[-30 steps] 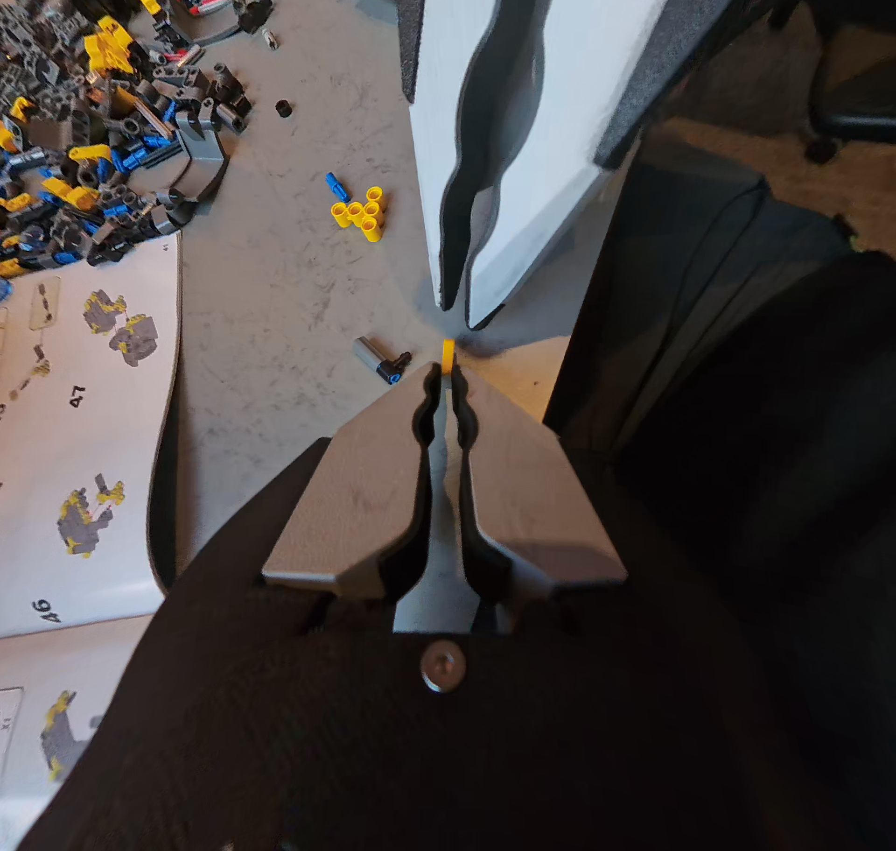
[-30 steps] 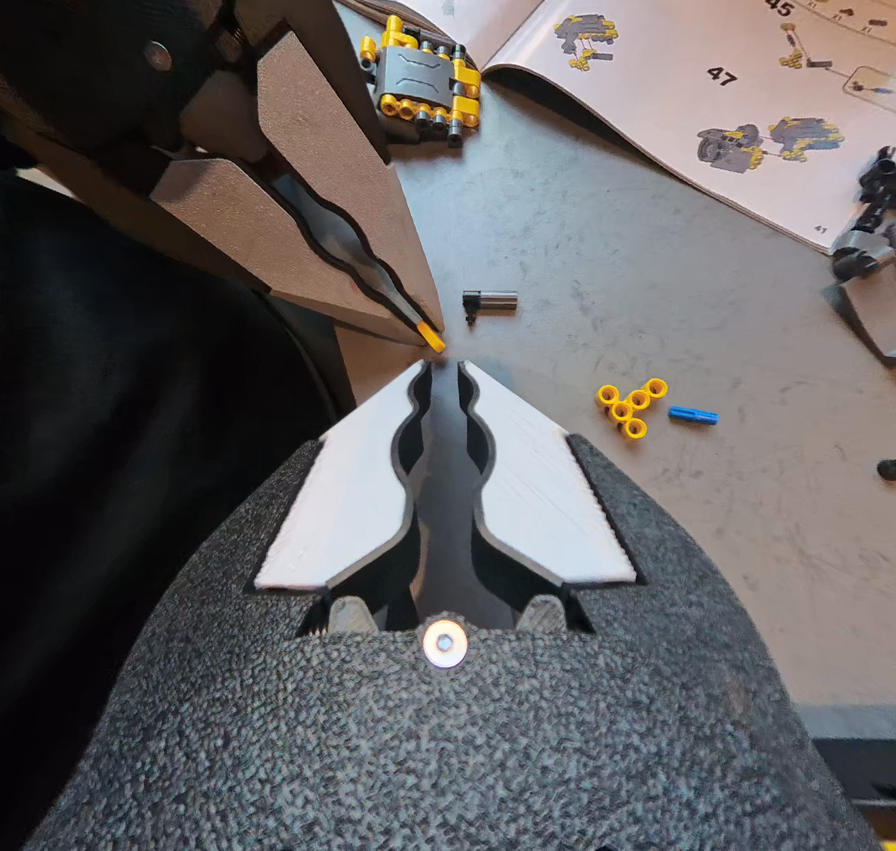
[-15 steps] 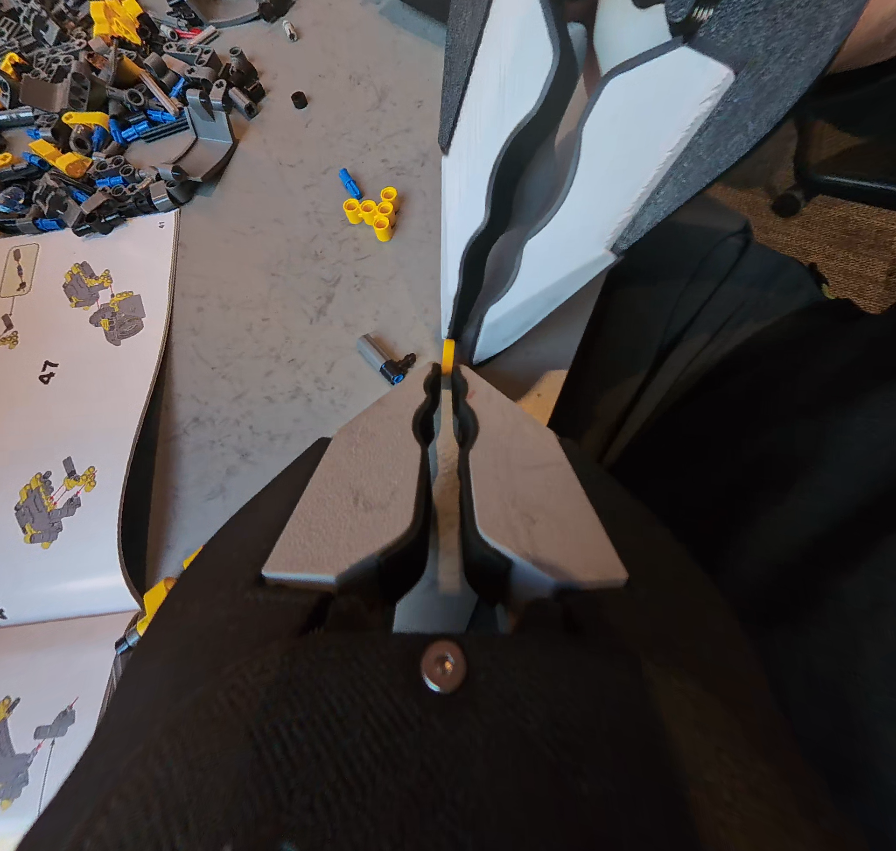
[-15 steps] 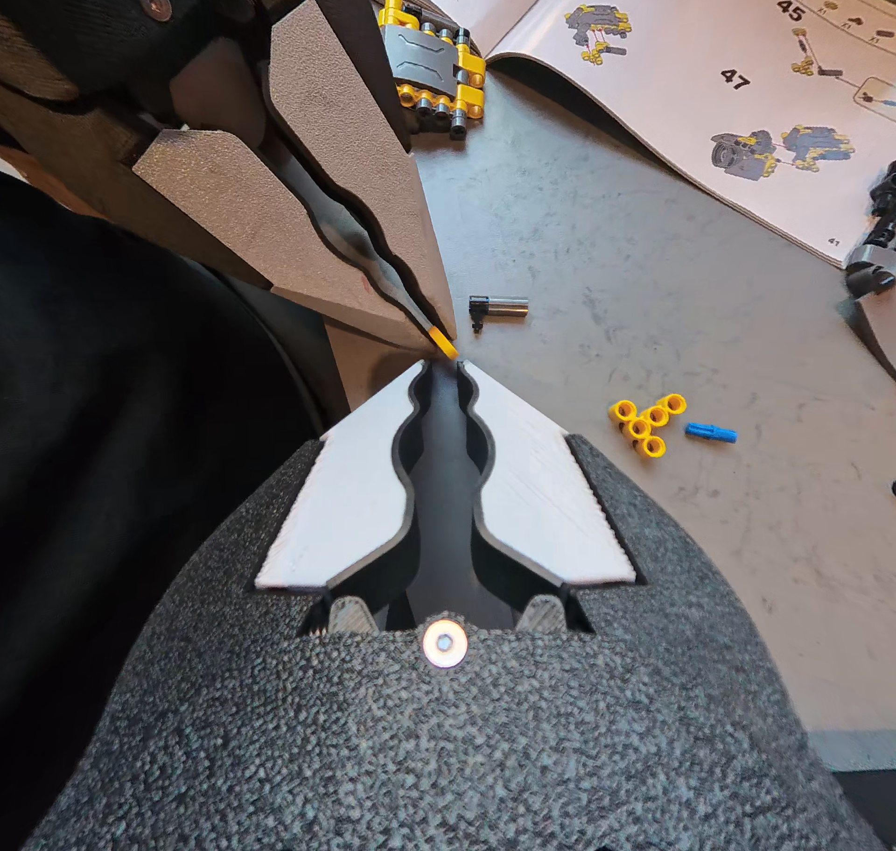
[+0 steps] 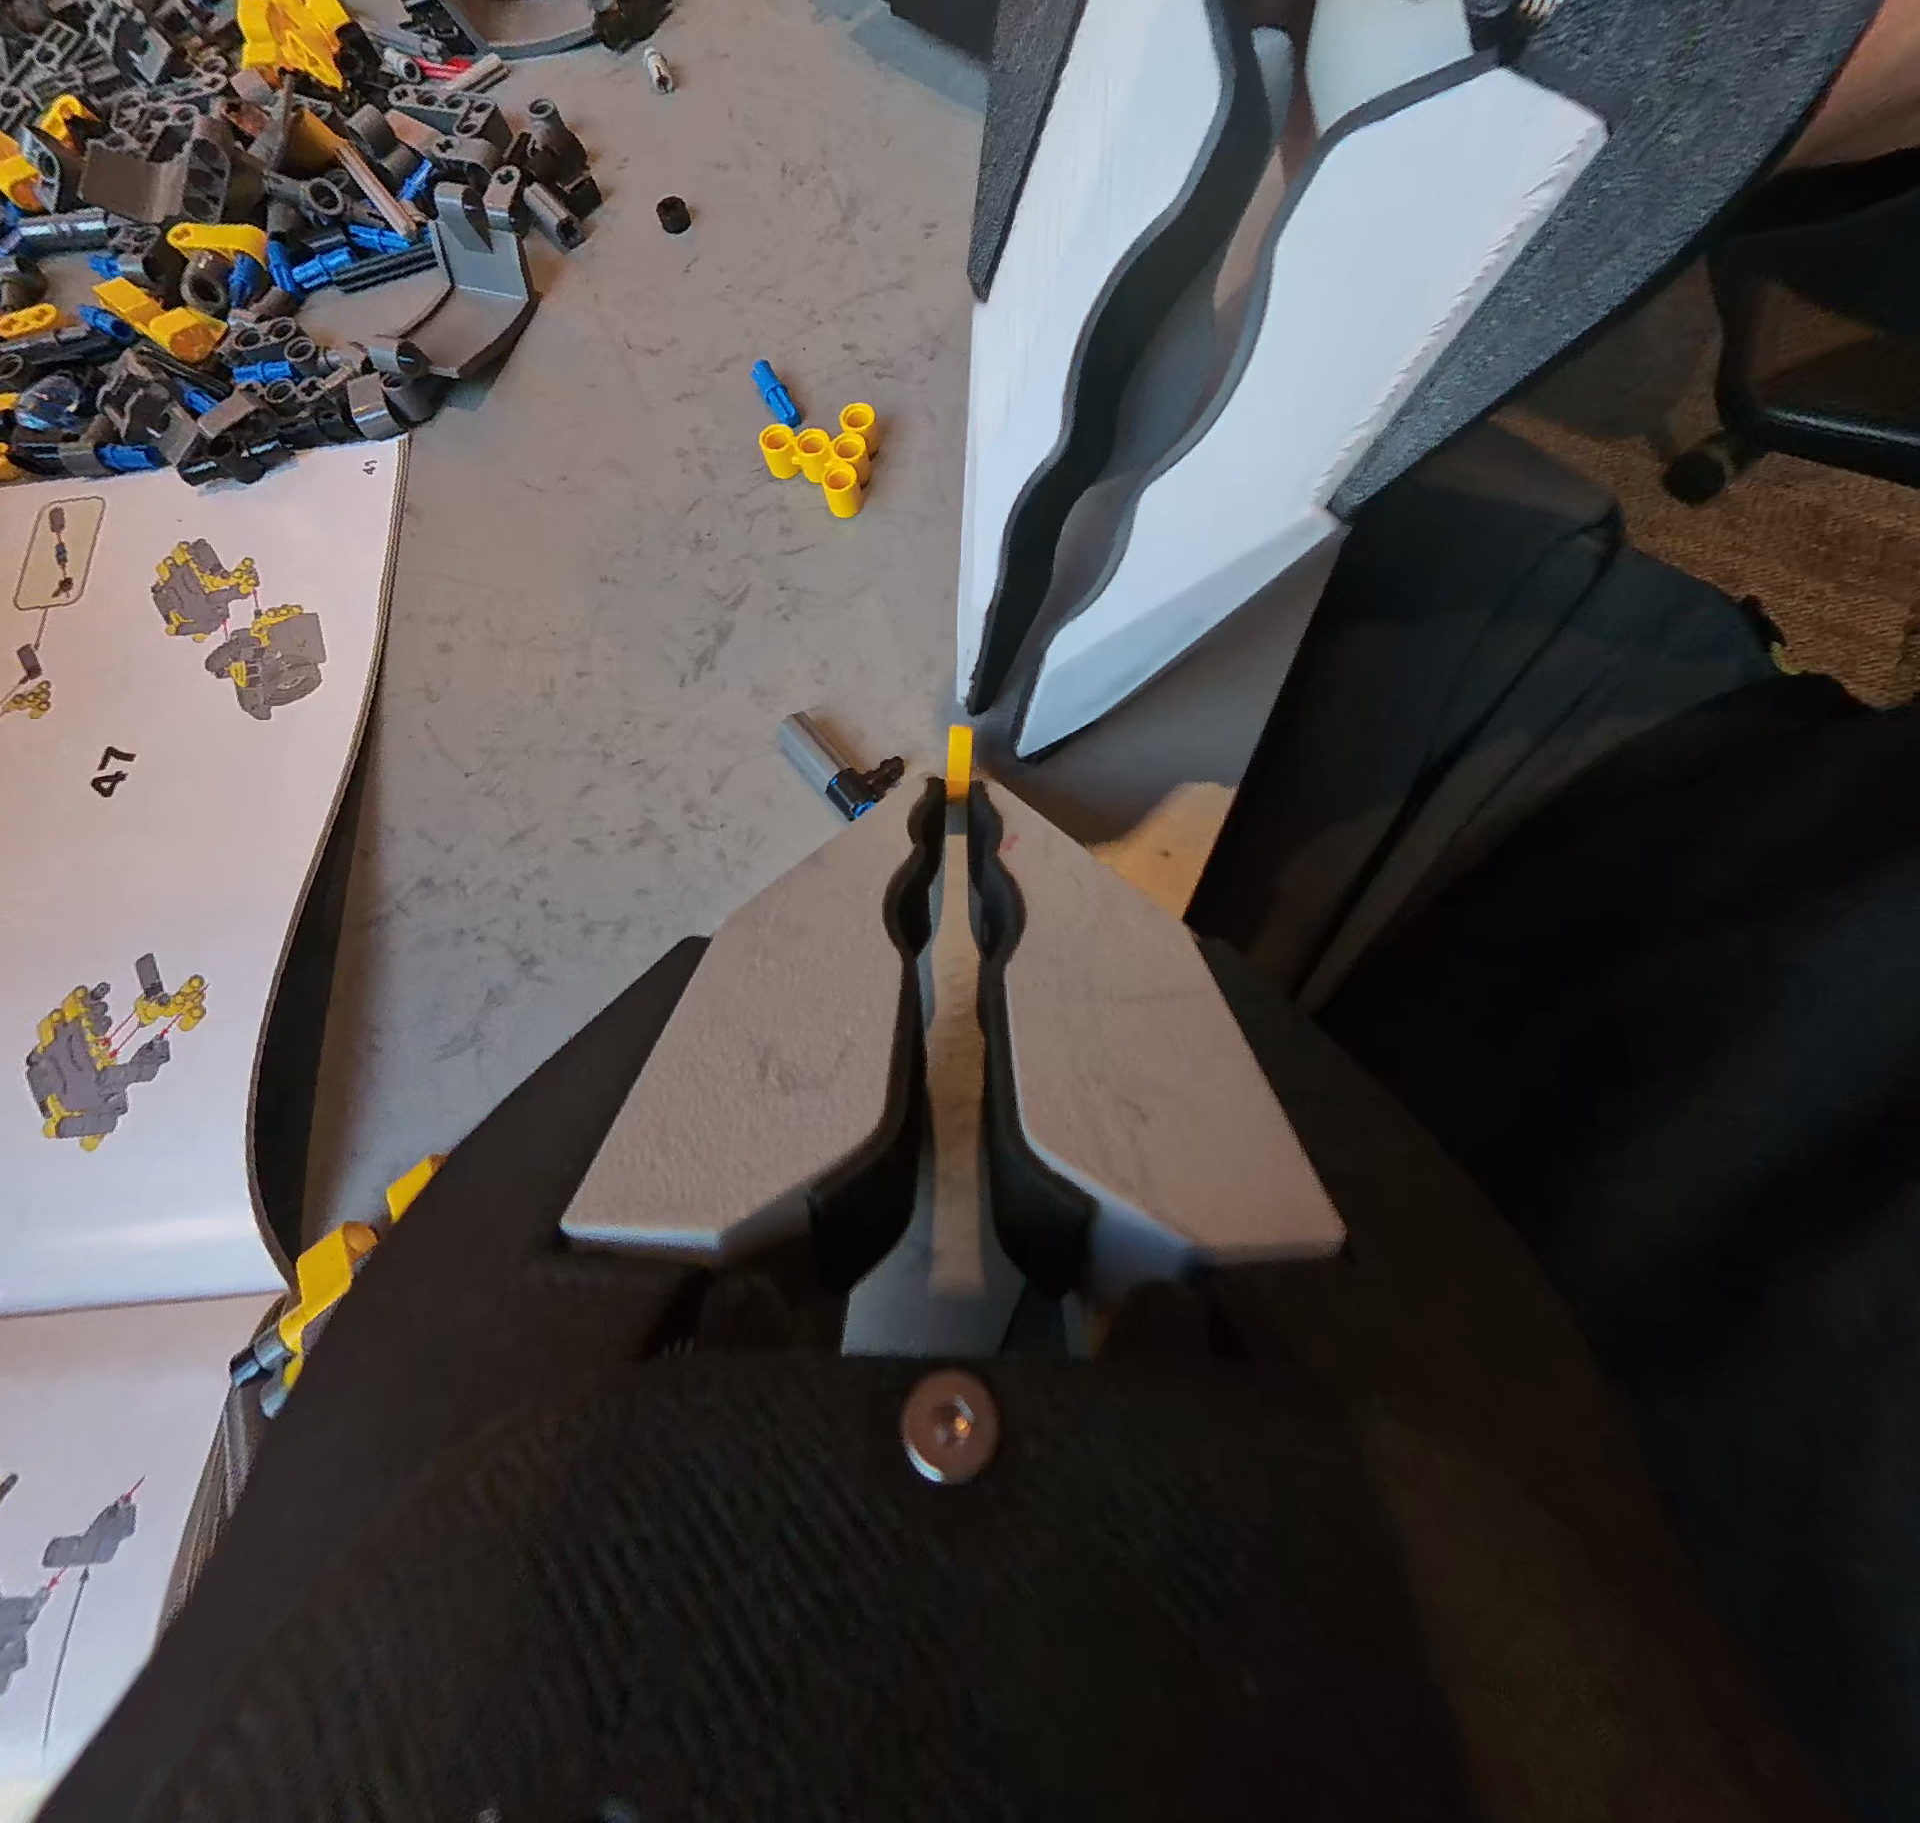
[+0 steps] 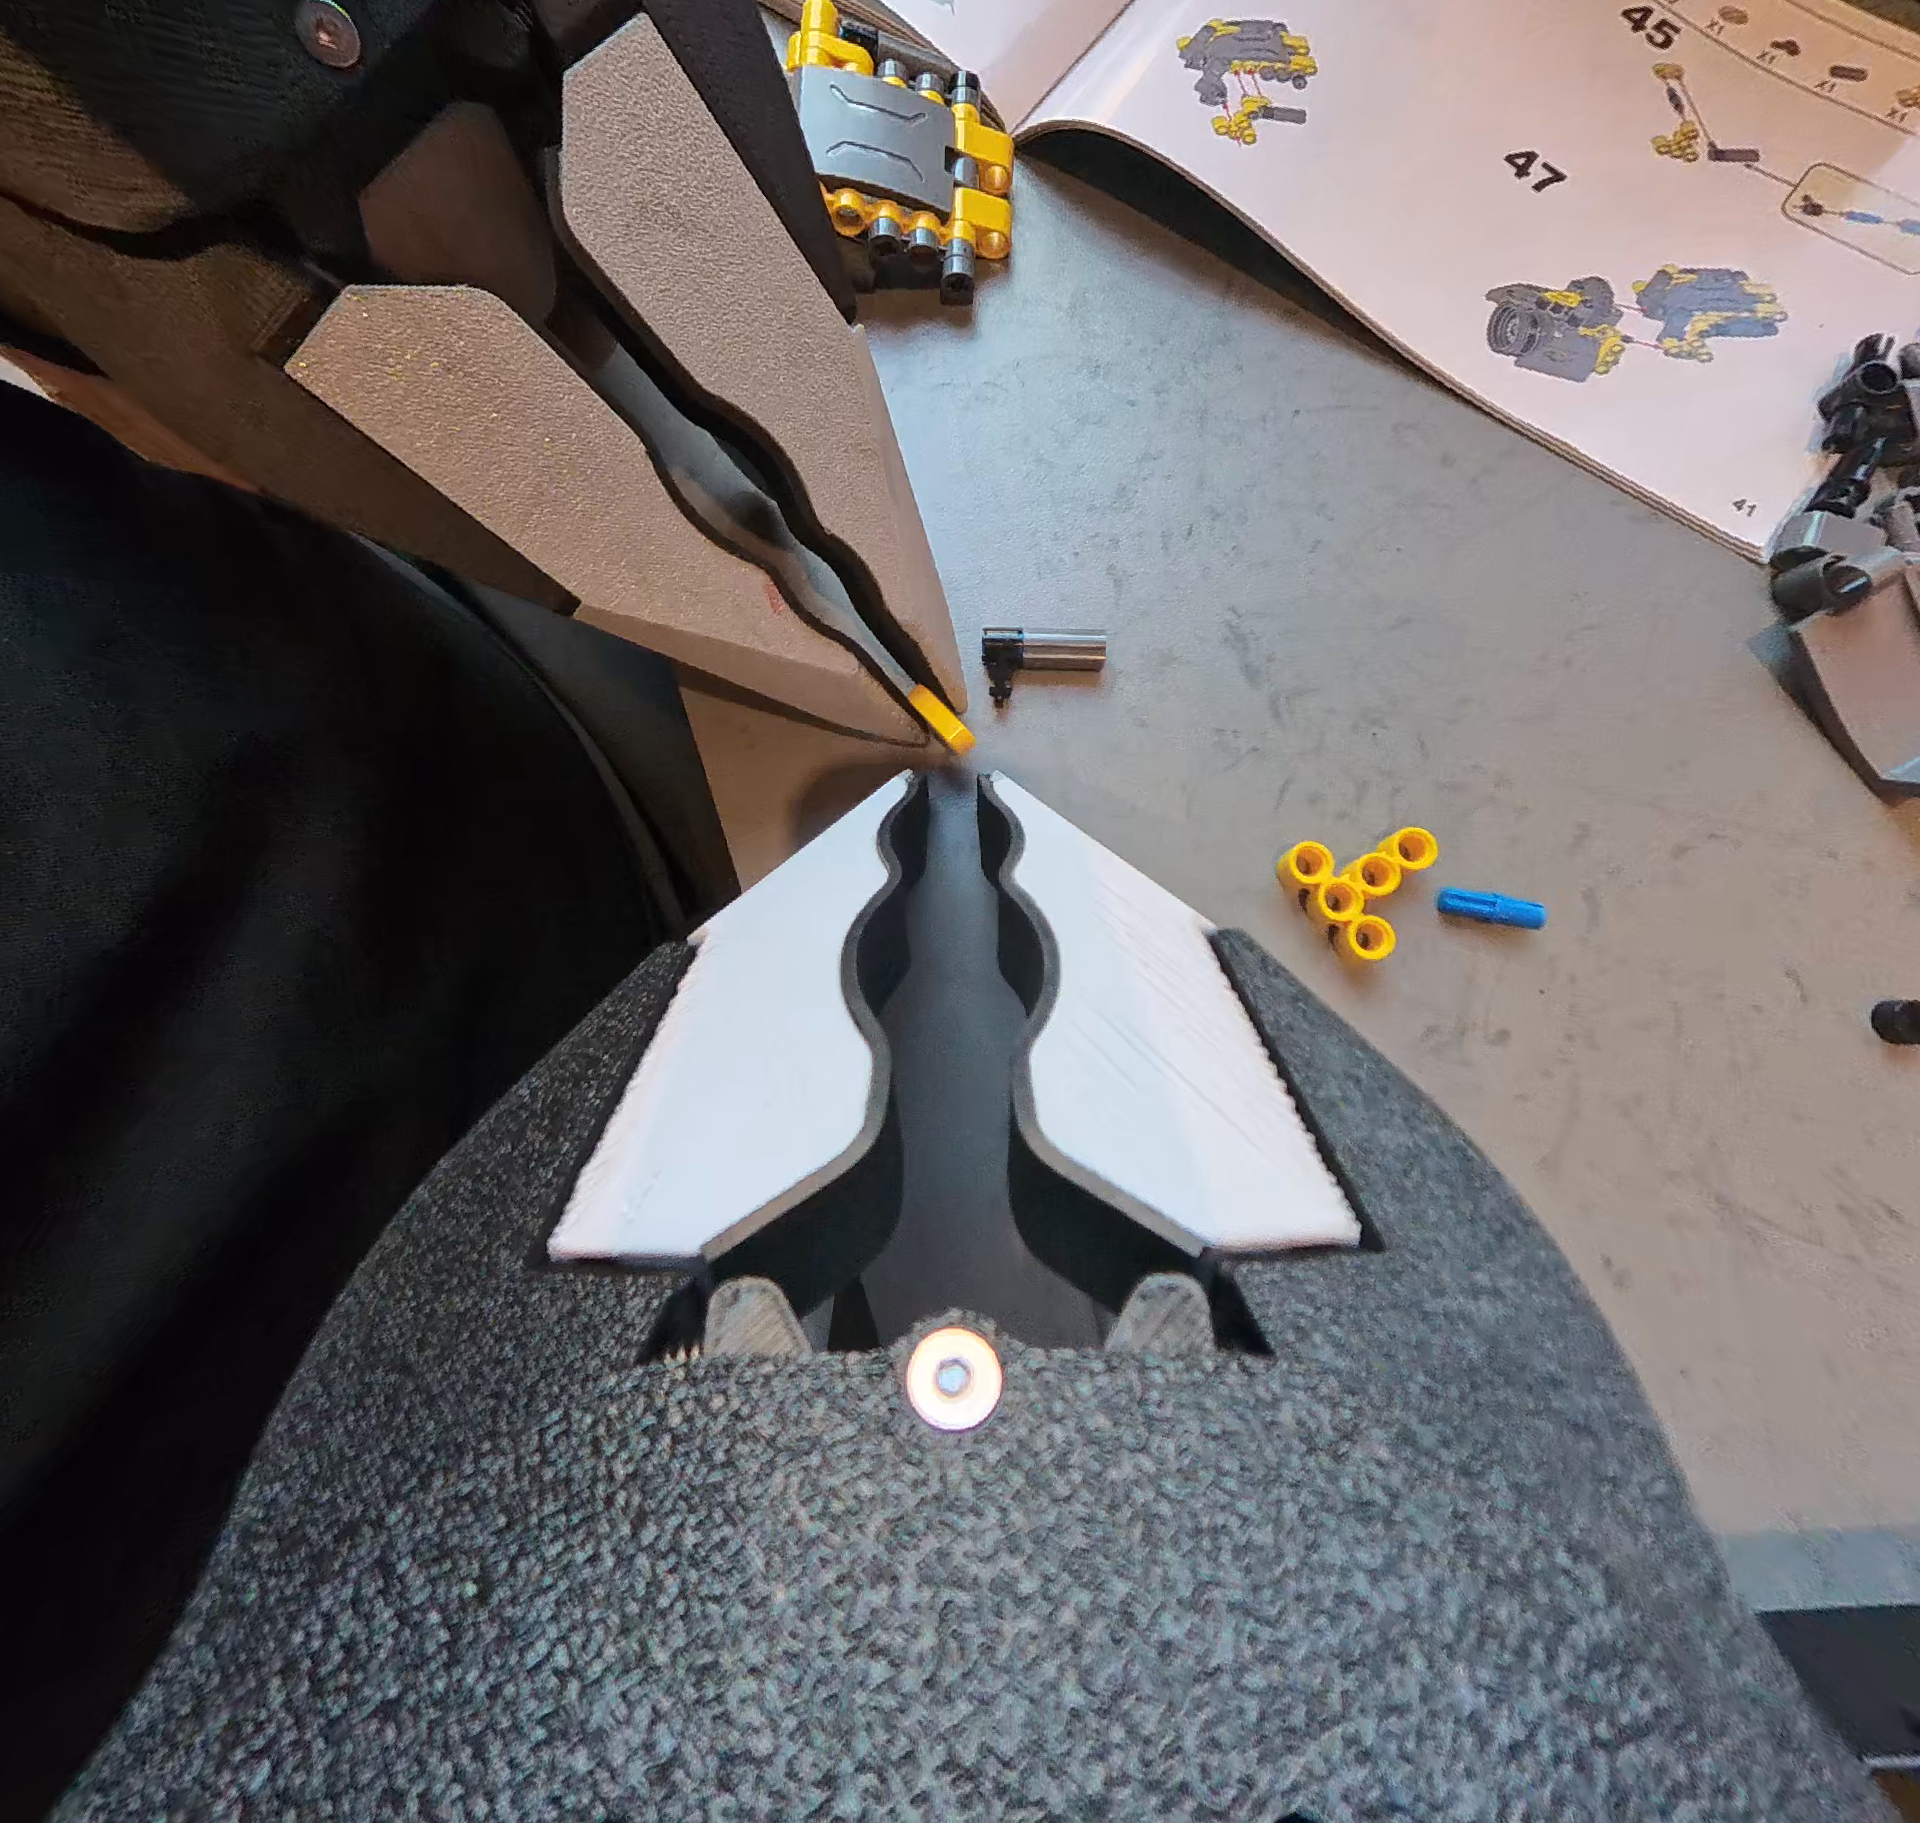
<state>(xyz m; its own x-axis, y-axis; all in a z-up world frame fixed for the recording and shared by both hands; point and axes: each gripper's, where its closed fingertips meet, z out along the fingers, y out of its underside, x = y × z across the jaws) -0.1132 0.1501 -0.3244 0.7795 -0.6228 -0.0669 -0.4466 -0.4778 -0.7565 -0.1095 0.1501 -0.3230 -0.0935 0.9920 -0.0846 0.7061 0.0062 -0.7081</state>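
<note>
The grey table carries everything here, and I describe places from the small yellow piece that sits at its near edge.

Far to the left of this piece lies the open instruction booklet, white pages with drawings of a grey and yellow model. Beyond the booklet, well apart from the yellow piece, there is a big heap of loose building parts, grey, black, blue and yellow.

The left gripper has grey fingers on a black body. Its jaws are pressed almost together and they pinch the yellow piece at the very tips; the piece sticks out forward from them. The right gripper has white fingers on a speckled grey body. Its jaws stand a little apart, a narrow gap with nothing inside, and the tips are just beside the yellow piece, apart from it or nearly touching, I cannot tell which.

A half-built grey and yellow assembly rests on the table next to the booklet, behind the left gripper in the right wrist view.

Near the yellow piece, just to its left, lies a short grey pin with a black end. Farther out lies a yellow connector with five holes, and a blue pin just beside it. A small black bush lies farther still.
</note>
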